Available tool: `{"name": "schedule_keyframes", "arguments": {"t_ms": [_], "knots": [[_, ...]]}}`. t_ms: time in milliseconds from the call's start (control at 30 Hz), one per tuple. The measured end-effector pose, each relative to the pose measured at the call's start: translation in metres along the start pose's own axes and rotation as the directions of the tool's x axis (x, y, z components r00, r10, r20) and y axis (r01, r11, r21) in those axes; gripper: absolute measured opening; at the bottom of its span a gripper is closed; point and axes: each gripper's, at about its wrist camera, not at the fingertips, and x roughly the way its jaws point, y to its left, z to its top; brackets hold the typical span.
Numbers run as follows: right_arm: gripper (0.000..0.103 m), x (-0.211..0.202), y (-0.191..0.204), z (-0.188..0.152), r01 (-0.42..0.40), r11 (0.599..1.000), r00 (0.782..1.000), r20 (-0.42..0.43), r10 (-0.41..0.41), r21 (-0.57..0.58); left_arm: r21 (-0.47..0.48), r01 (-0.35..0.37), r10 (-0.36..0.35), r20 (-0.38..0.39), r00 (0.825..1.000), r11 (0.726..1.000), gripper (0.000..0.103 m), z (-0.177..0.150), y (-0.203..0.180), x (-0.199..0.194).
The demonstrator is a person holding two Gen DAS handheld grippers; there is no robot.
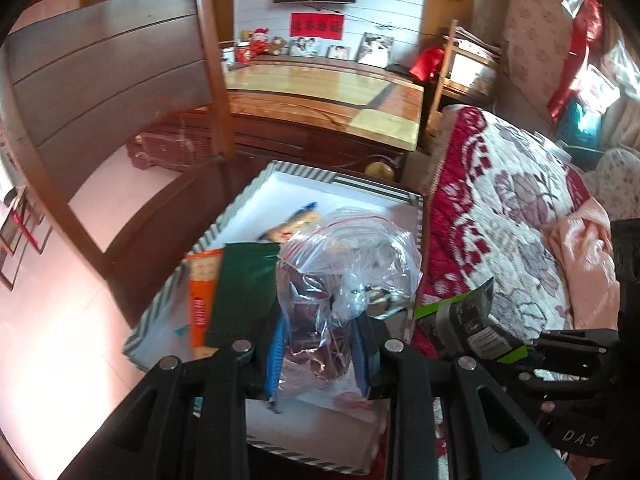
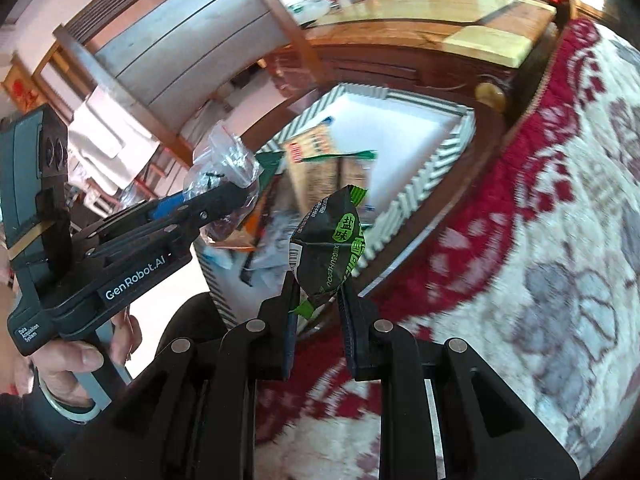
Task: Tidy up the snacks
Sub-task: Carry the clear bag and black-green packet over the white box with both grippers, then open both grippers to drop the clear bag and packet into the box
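Clear snack bag (image 1: 344, 276) is pinched in the left gripper (image 1: 320, 344) (green packet (image 2: 328, 256) in the right gripper (image 2: 318, 320)) above the striped box (image 1: 236, 208).

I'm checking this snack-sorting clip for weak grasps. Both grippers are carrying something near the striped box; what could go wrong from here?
1. The right gripper pinches the green-and-black snack packet only by its lower end, so it may swing or slip out over the bedspread.
2. The left gripper holds a crumpled clear zip bag; slick plastic could slide free.
3. The striped box already holds packets, so a drop may land on top of them.
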Motion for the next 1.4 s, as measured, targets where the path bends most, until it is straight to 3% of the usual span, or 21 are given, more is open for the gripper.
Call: {"name": "schedule_keyframes", "arguments": {"t_ms": [267,433,700,800,833,933,1067,1200,1400], "knots": [[0.018,0.039,0.021,0.008,-0.084,0.996,0.992,-0.094,0.081,-0.021,-0.056,-0.051,0.05,-0.024,0.998,0.997,0.03,-0.001,0.024,0.011],[0.018,0.066,0.019,0.012,-0.089,0.996,0.985,-0.146,0.087,-0.004,-0.052,-0.078,0.075,-0.05,0.996,0.996,0.03,-0.002,0.025,0.026],[0.019,0.077,0.003,0.026,-0.013,0.999,0.99,-0.141,0.018,0.033,-0.05,-0.104,0.101,-0.061,0.993,0.993,0.032,-0.002,0.024,0.038],[0.027,0.069,0.004,0.026,-0.004,1.0,0.992,-0.125,0.006,0.022,-0.055,-0.11,0.107,-0.058,0.993,0.992,0.032,-0.002,0.024,0.039],[0.031,0.065,0.005,0.026,0.003,1.0,0.993,-0.116,-0.001,0.016,-0.057,-0.115,0.112,-0.059,0.992,0.992,0.033,-0.002,0.024,0.039],[0.045,0.052,0.009,0.023,0.035,0.999,0.994,-0.106,-0.035,-0.003,-0.066,-0.126,0.122,-0.057,0.991,0.99,0.051,-0.003,0.025,0.038],[0.046,0.038,0.011,0.018,0.051,0.999,0.995,-0.088,-0.052,-0.011,-0.071,-0.132,0.13,-0.034,0.991,0.989,0.068,-0.005,0.025,0.03],[0.046,0.022,0.013,0.008,0.056,0.998,0.997,-0.058,-0.056,0.001,-0.064,-0.139,0.139,-0.006,0.99,0.988,0.075,-0.006,0.021,0.018],[0.046,0.001,0.021,0.004,0.15,0.988,0.989,0.017,-0.149,-0.028,-0.072,-0.153,0.156,0.042,0.987,0.986,0.084,-0.01,0.015,-0.002]]}}
